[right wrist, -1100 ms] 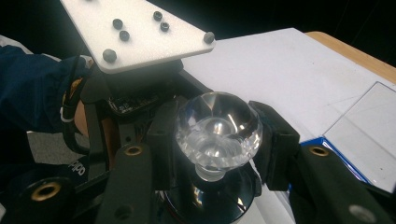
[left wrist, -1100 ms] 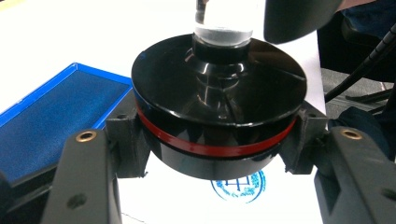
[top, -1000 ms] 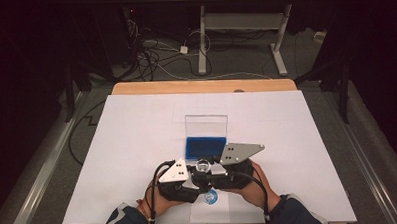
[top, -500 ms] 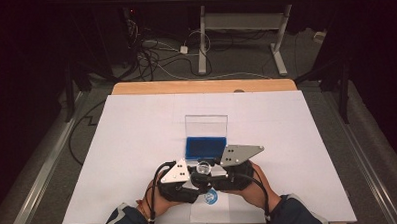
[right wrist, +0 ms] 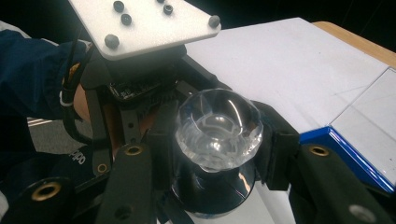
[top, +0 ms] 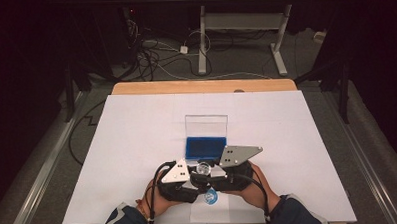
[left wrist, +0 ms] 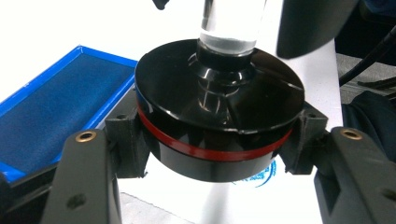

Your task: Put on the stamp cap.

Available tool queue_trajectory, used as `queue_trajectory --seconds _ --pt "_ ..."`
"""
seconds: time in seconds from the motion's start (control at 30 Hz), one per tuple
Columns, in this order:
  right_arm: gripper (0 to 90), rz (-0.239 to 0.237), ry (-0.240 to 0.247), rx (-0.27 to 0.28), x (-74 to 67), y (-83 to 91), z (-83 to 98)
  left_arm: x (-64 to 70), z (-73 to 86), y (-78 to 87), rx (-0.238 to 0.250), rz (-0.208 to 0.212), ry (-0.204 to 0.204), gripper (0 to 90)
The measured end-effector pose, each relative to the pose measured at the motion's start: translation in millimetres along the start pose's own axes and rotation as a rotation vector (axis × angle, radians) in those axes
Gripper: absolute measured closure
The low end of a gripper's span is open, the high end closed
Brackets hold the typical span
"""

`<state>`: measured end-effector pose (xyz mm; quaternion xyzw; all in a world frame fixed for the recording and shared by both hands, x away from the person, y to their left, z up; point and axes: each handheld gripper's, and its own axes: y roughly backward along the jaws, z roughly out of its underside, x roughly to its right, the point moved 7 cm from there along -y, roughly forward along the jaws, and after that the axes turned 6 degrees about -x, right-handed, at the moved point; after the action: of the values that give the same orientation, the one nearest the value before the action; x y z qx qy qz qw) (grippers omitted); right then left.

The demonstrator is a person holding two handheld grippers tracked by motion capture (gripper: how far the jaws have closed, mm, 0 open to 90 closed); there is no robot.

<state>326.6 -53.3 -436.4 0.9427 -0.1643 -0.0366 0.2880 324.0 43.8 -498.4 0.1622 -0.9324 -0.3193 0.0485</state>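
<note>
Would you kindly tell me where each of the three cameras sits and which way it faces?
High view: above the table's near edge, looking forward and down on the white table; both forearms, left gripper and right gripper show.
Left gripper view: rides on the left gripper, facing the round black base with a red band clamped in its jaws.
Right gripper view: rides on the right gripper, facing the clear faceted knob it clamps.
Shared: both gripper views show the open blue-lined case.
</note>
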Motion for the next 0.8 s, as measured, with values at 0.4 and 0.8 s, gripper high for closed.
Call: queue_trajectory --seconds 0.4,0.8 --pt "57.1 -0.006 0.0 -0.016 0.0 -2.3 2.7 0.3 2.7 -2.5 -0.026 -0.006 -0.016 35.9" --pt "57.2 -0.025 -0.025 -0.023 1.0 -3.6 5.2 0.9 3.3 -2.4 -0.049 -0.034 -0.047 36.0"
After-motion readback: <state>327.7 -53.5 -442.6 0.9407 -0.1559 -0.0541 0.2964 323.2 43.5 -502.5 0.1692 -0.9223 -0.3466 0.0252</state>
